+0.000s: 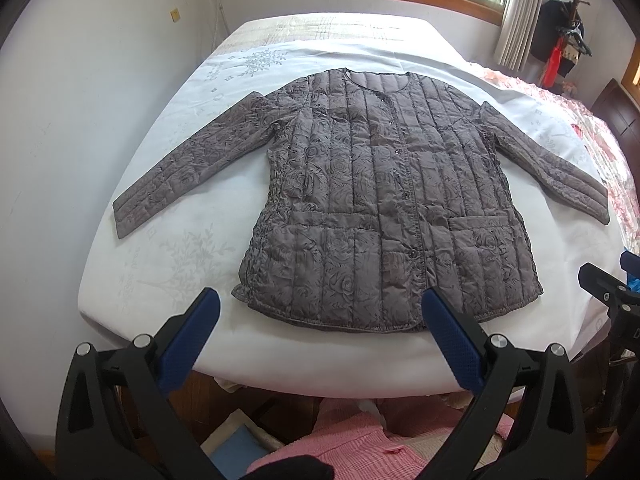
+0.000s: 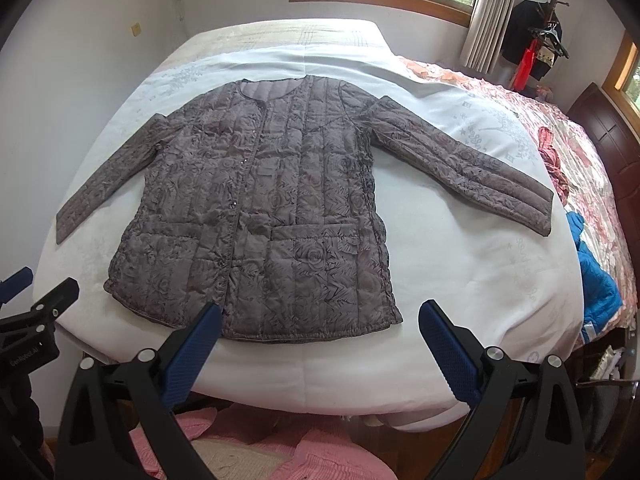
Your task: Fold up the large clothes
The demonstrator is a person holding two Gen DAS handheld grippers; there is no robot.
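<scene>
The quilted grey jacket (image 1: 384, 200) lies flat, buttoned, sleeves spread, on the bed (image 1: 160, 264), just beyond the left tongs (image 1: 320, 312) and right tongs (image 2: 320, 320), both apart and empty.

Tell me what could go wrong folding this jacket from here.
1. The jacket is puffy and quilted, so folds may spring back open or slide.
2. Its hem lies close to the bed edge; a tug toward you might drag it off.
3. Both the left gripper and the right gripper are open above the hem, so a pinch there could catch only the top layer, or the sheet too.
</scene>
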